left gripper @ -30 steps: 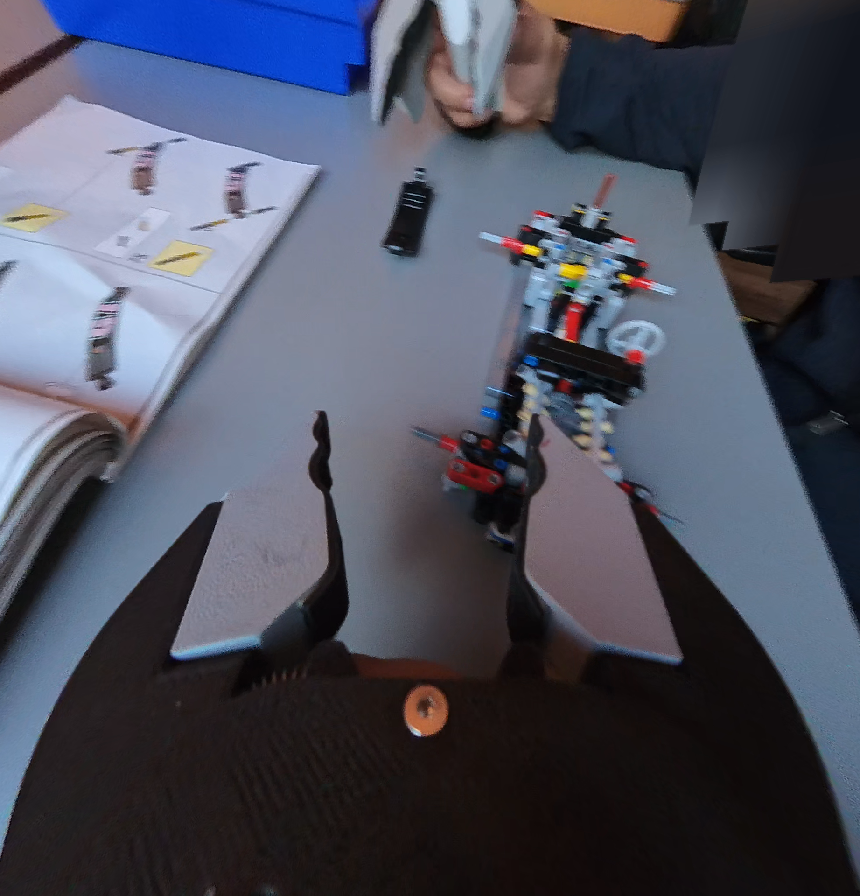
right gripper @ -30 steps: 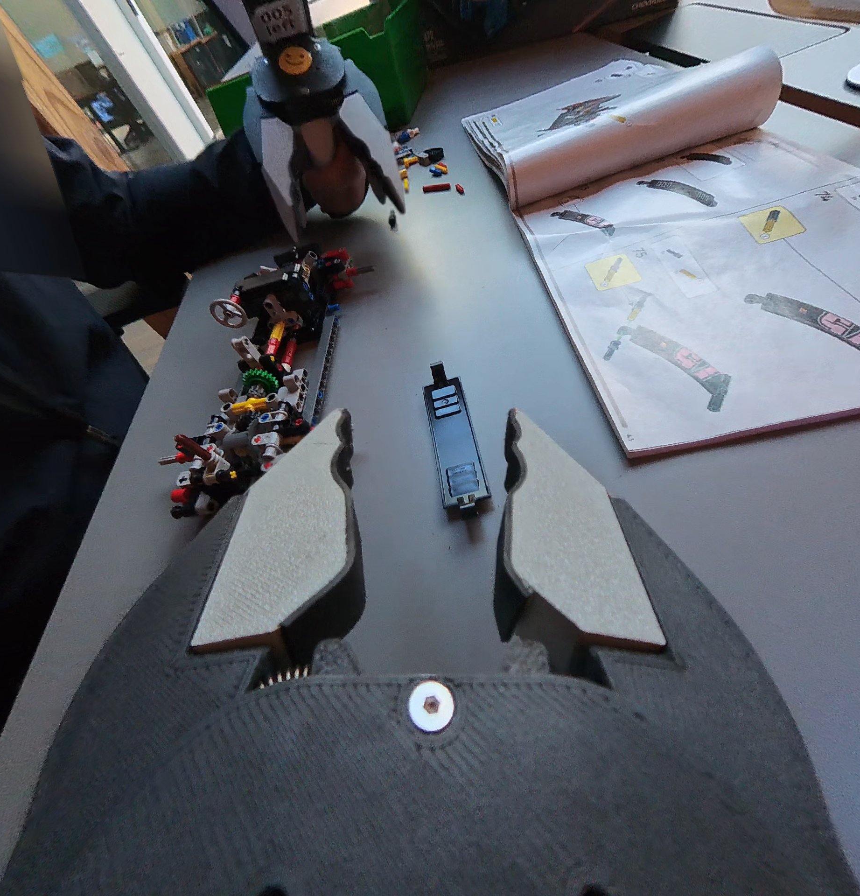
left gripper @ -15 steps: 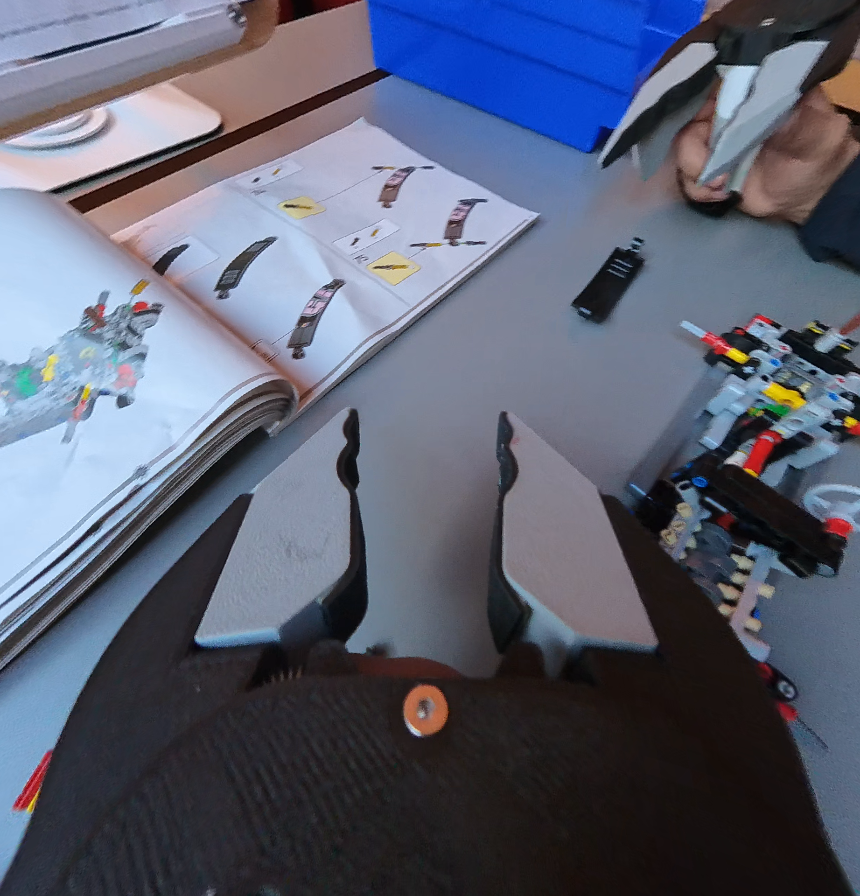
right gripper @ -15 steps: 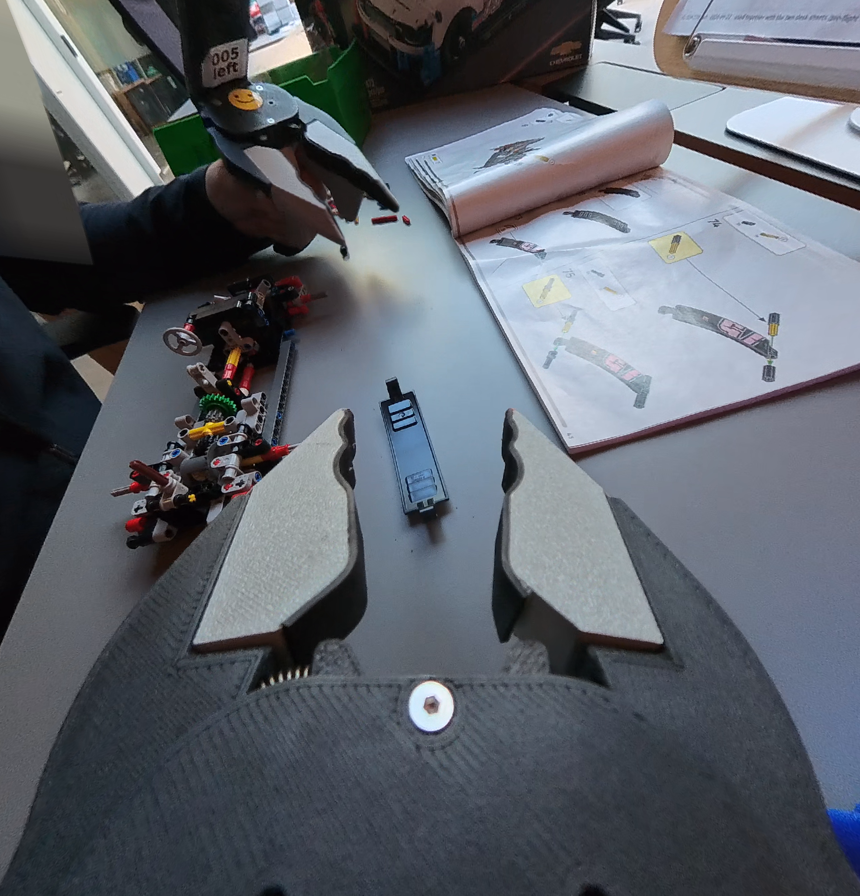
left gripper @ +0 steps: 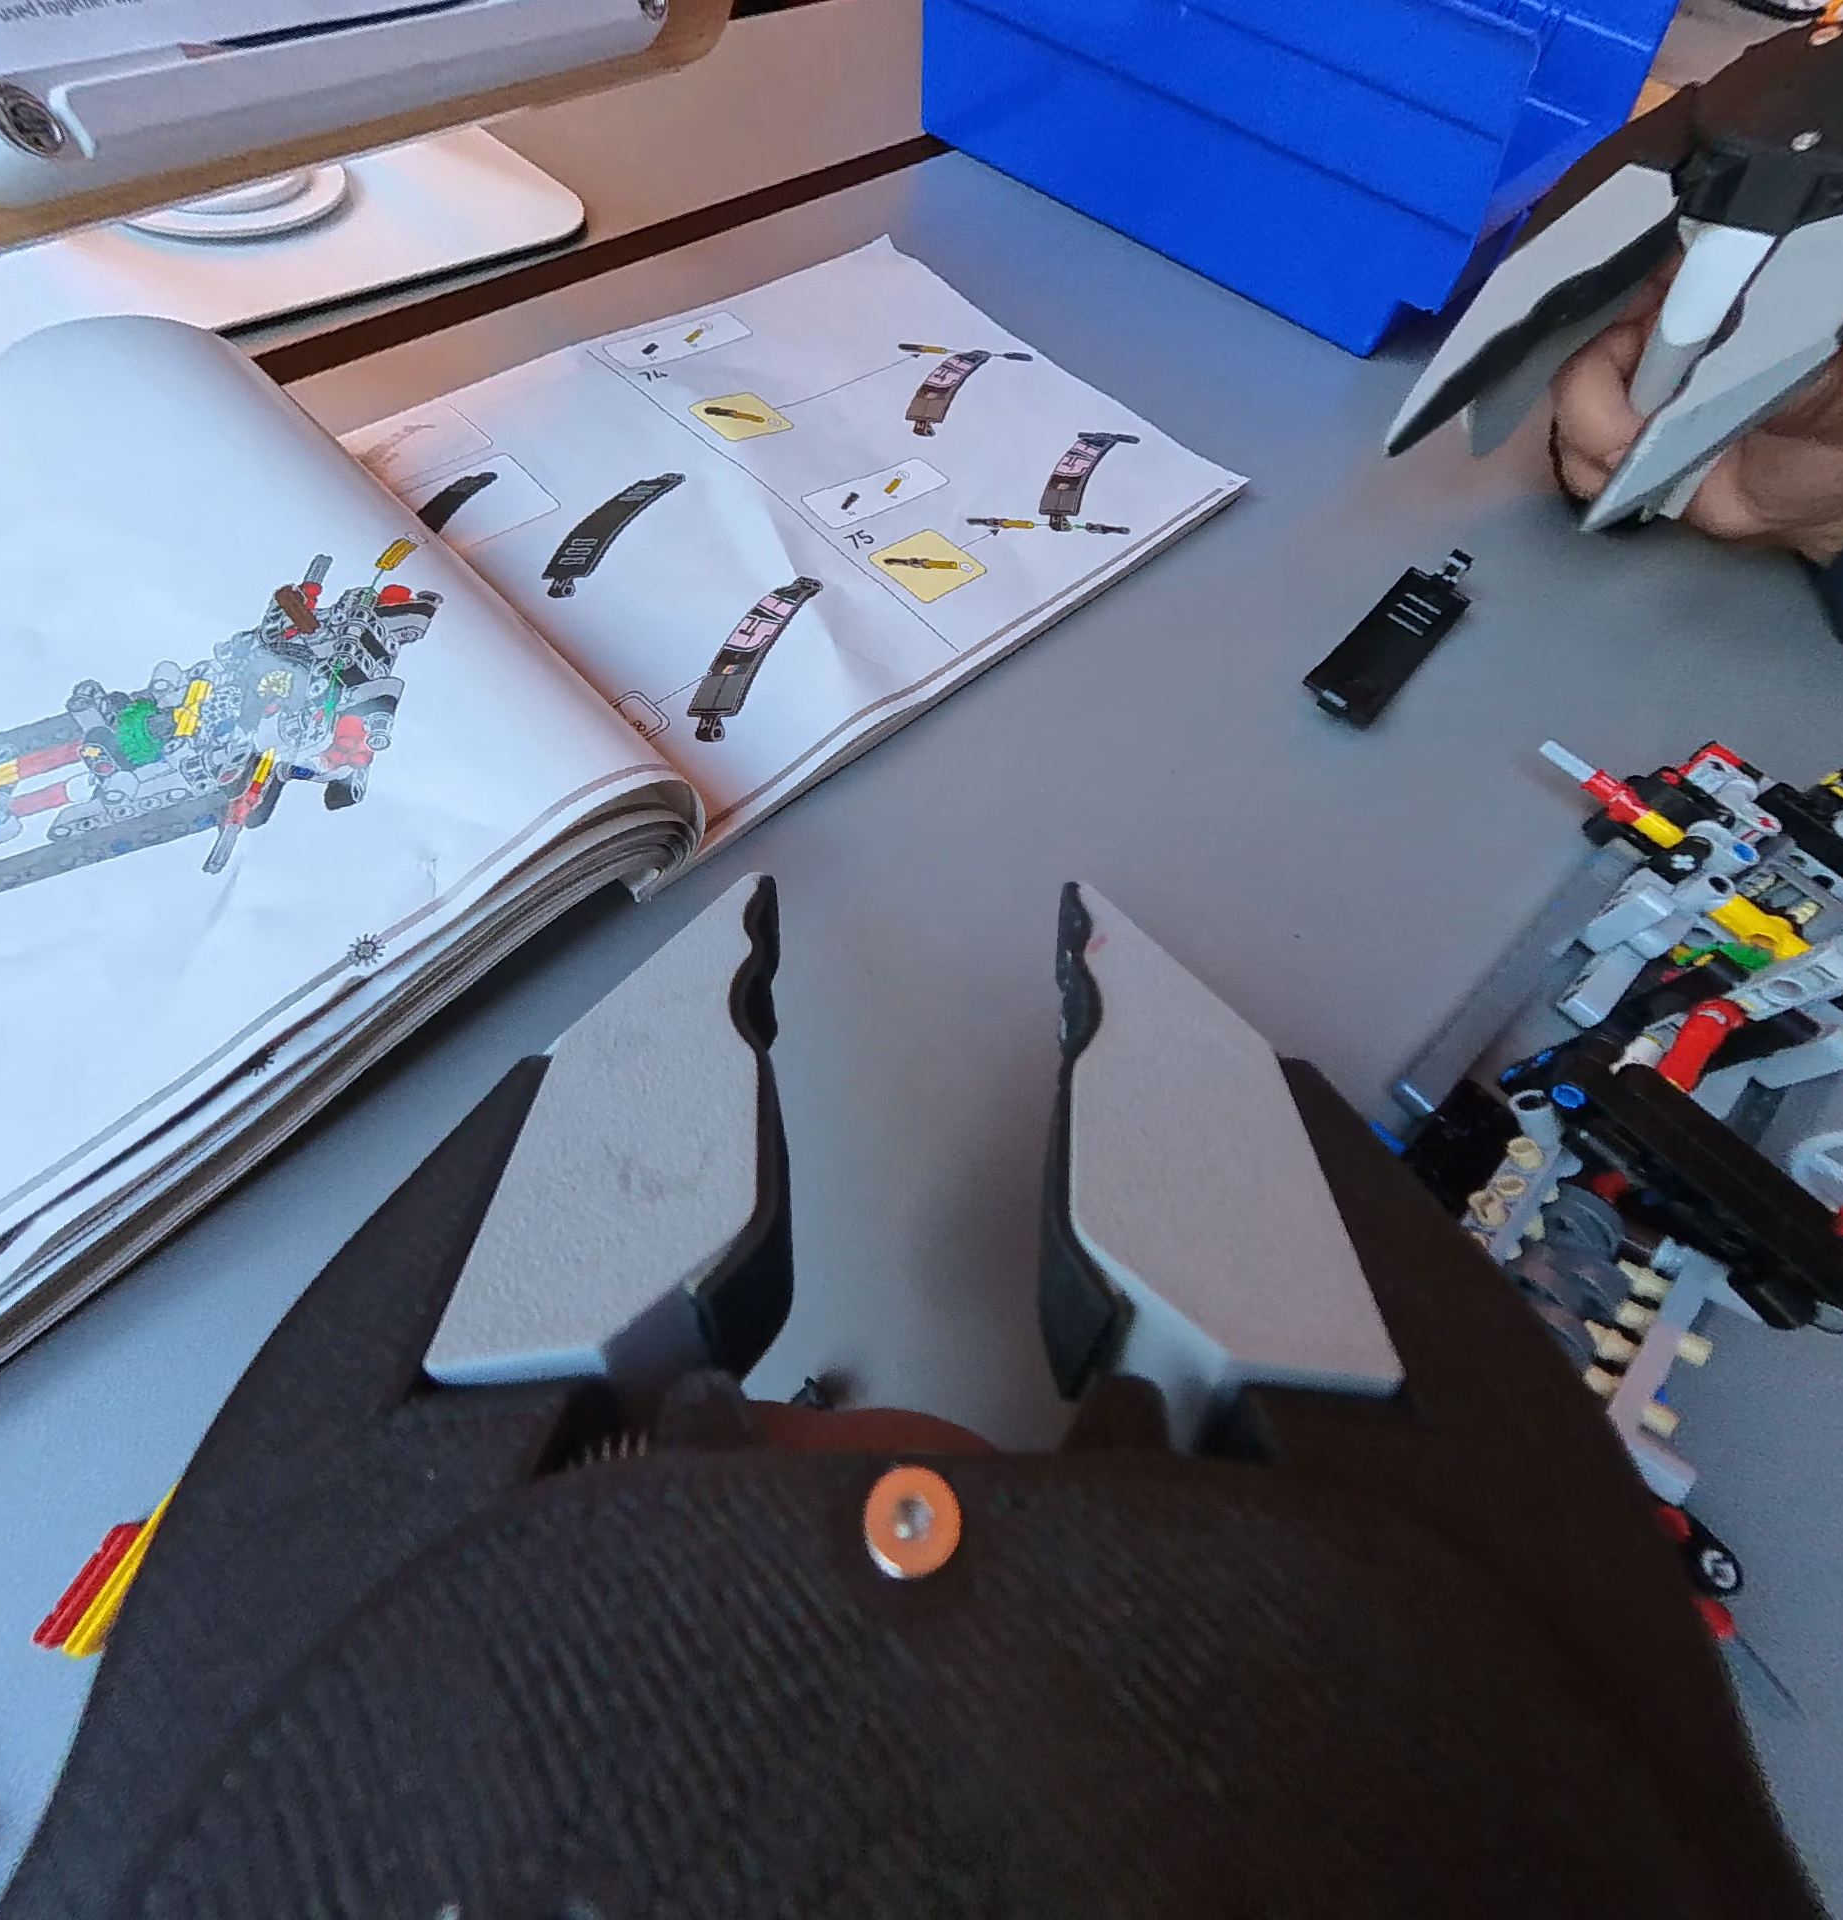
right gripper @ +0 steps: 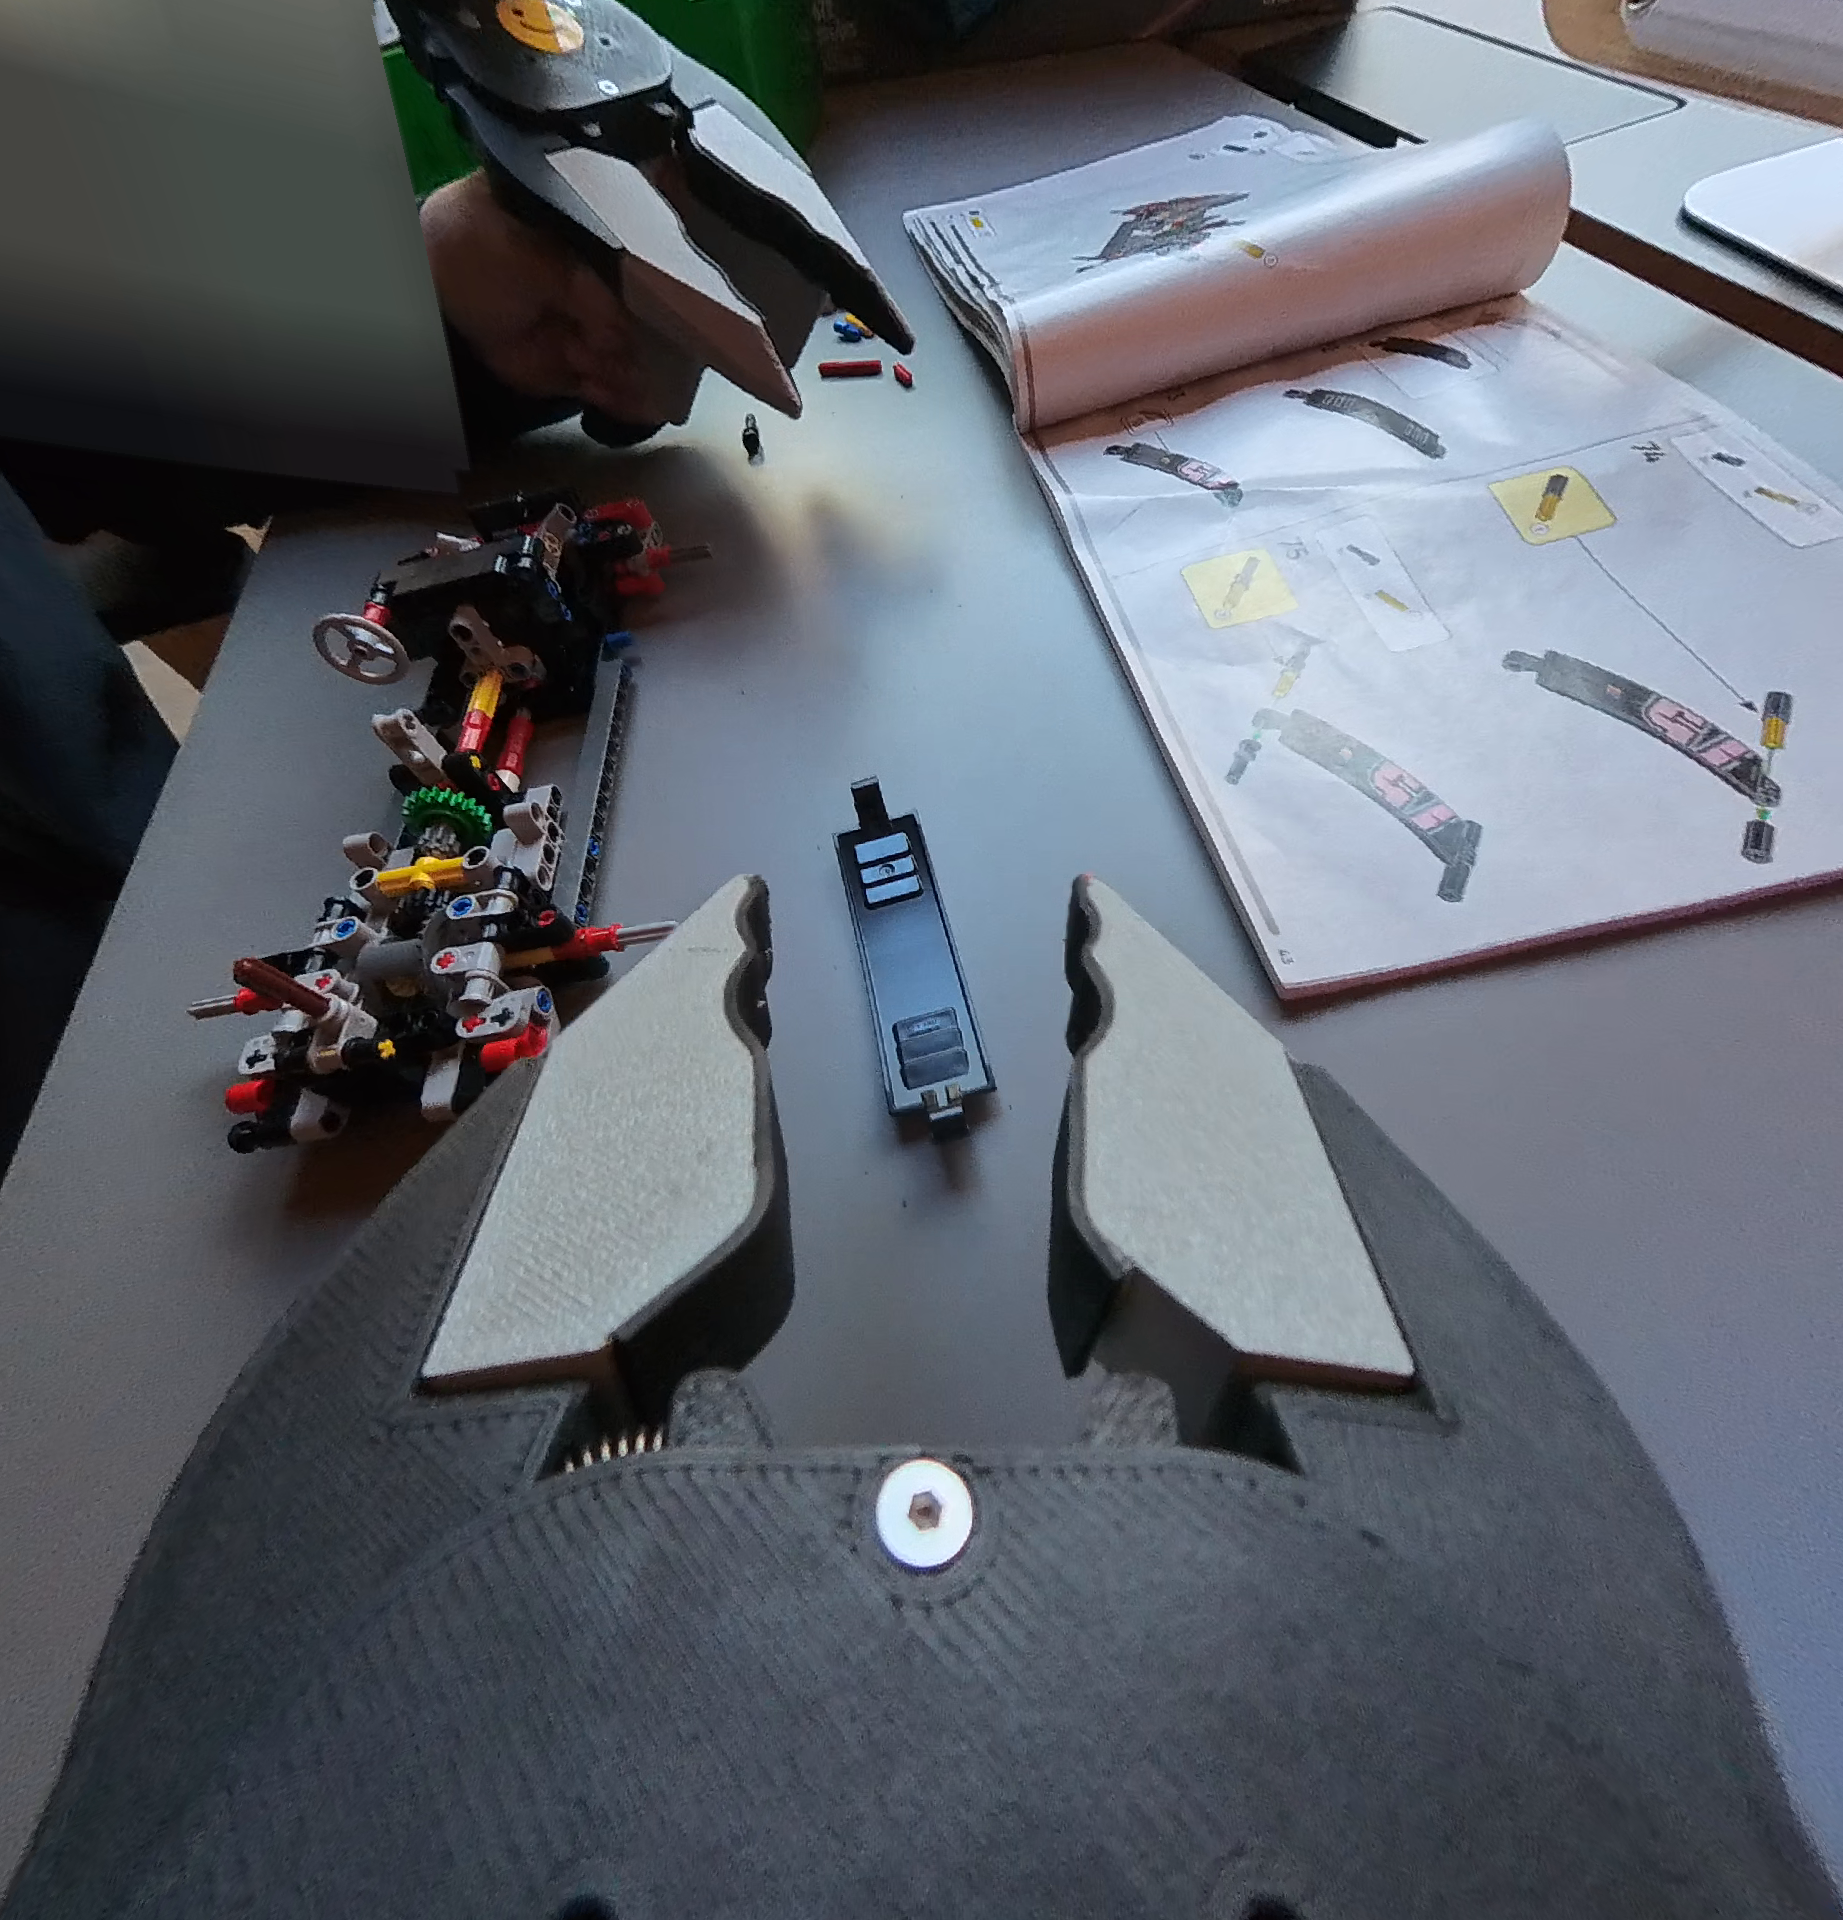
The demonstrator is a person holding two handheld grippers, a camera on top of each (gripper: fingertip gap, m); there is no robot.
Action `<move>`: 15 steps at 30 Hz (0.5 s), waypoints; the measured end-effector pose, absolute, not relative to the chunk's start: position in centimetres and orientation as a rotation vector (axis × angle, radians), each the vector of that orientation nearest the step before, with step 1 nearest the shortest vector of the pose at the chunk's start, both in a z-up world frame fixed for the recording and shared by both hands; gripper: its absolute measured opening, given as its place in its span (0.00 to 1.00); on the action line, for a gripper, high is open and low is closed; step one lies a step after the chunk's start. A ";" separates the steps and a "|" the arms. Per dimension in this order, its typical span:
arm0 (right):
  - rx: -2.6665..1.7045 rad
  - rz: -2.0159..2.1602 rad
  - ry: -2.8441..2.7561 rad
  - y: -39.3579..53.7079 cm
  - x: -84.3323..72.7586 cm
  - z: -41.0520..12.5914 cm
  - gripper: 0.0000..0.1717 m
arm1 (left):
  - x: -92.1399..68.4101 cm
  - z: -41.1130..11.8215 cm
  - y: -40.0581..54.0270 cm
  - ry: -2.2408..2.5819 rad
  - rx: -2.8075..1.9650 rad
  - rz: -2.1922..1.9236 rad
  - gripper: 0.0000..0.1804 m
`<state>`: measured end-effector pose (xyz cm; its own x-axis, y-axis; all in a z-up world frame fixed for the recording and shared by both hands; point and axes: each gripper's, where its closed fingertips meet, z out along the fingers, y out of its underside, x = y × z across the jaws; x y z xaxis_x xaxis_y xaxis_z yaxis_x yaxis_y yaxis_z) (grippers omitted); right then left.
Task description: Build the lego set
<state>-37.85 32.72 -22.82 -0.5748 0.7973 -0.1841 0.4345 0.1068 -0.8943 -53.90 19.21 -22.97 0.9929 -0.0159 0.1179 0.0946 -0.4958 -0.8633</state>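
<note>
My left gripper is open and empty above bare grey table, just right of the open instruction booklet. My right gripper is open. A long black curved panel lies flat on the table between its fingers, and the pads do not touch it. The same panel lies far off in the left wrist view, below the right gripper. A multicoloured brick chassis stands left of the panel; it also shows at the right in the left wrist view. The left gripper hovers at the far end in the right wrist view.
A blue bin stands at the back. A green bin and loose small bricks lie at the far end. A monitor foot stands behind the booklet. Red and yellow pieces lie at lower left. The tips of one gripper are about 20 cm away from the tips of the other.
My left gripper has narrowed and swung left, away from the chassis toward the booklet. My right gripper has closed slightly around the black panel without touching it.
</note>
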 end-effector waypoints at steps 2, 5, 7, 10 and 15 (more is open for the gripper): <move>-1.202 1.447 -2.073 32.4 -37.9 -23.1 0.32 | -53.9 -22.7 19.2 -0.064 -2.077 -0.138 0.28; -1.194 1.416 -2.106 32.0 -37.9 -23.5 0.31 | -54.0 -22.5 19.2 -0.074 -2.065 -0.147 0.28; -1.195 1.403 -2.128 31.9 -37.9 -23.7 0.30 | -54.1 -22.6 19.2 -0.074 -2.068 -0.138 0.28; -1.209 1.406 -2.154 31.8 -37.9 -24.0 0.29 | -54.2 -23.4 19.3 -0.059 -2.100 -0.105 0.28; -1.183 1.283 -2.233 31.8 -37.5 -25.3 0.27 | -54.0 -24.3 19.5 -0.010 -2.138 -0.050 0.28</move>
